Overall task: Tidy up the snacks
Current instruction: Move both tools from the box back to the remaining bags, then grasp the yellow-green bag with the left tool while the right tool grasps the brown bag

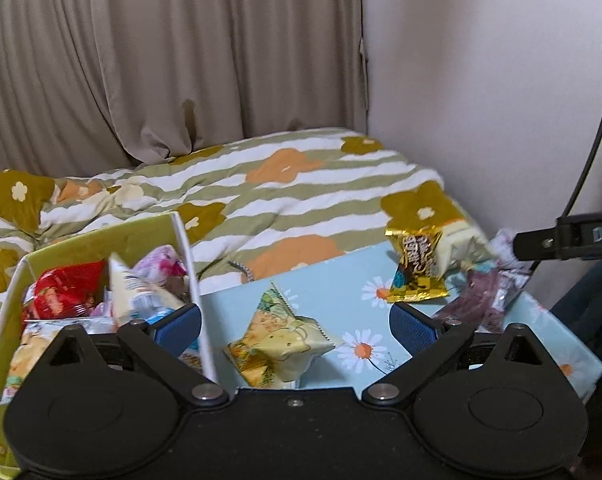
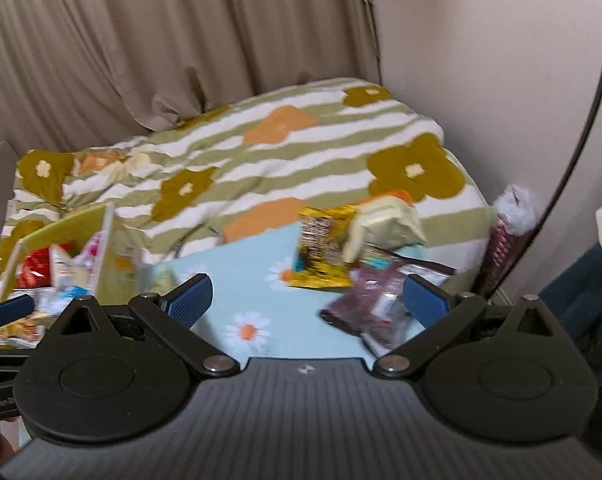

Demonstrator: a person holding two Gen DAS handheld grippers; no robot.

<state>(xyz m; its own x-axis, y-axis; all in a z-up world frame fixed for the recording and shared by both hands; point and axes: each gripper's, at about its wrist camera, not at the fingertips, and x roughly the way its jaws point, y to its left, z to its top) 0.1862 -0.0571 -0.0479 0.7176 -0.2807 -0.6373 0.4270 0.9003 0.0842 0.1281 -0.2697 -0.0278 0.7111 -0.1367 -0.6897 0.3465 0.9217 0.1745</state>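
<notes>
The green box (image 1: pixel 101 240) sits at the left end of the daisy-print surface (image 1: pixel 341 280) and already holds several snacks, among them a red packet (image 1: pixel 61 292) and a pale yellow packet (image 1: pixel 129 288); that part of the sorting looks done. Still outside the box: a yellow-green packet (image 1: pixel 281 340) lies just right of the box wall; farther right of the box a gold wrapper (image 1: pixel 417 268) leans against a cream packet (image 1: pixel 461 248), with dark purple packets (image 1: pixel 485 300) beside them at the far right of the surface; so roughly four or more pieces remain, by my judgement. The left gripper (image 1: pixel 295 326) hovers with jaws wide apart, empty, straddling the yellow-green packet without touching it; likely the next pick. The right gripper (image 2: pixel 307 300) is also spread open and empty, above the surface right of the box, its right finger near the purple packets; this view is blurred, so finer detail is unclear.
</notes>
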